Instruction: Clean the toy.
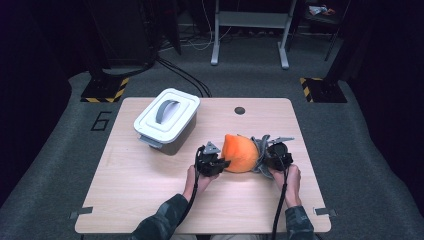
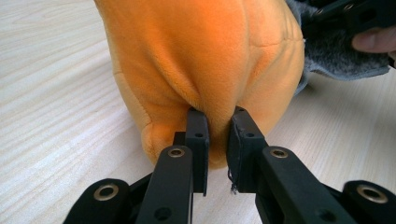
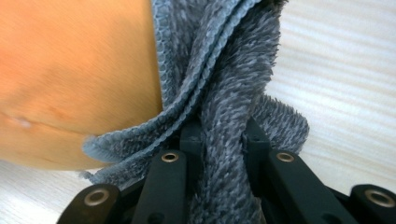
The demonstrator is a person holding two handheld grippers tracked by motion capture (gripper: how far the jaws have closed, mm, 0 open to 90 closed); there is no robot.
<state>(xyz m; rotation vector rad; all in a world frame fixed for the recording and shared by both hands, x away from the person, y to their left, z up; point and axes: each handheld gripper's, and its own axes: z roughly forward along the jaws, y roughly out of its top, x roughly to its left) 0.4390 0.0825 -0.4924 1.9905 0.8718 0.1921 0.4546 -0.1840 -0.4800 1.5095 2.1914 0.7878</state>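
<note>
An orange plush toy sits near the middle of the wooden table, with a grey fuzzy cloth draped against its right side. My left gripper reaches in from the left. In the left gripper view it is shut, pinching a fold of the orange plush low down. My right gripper is at the toy's right. In the right gripper view it is shut on a bunched strip of the grey cloth, with the plush just to its left.
A white lidded box with a grey handle stands at the back left of the table. A dark round hole is near the table's far edge. Bare wood lies in front of and to the left of the hands.
</note>
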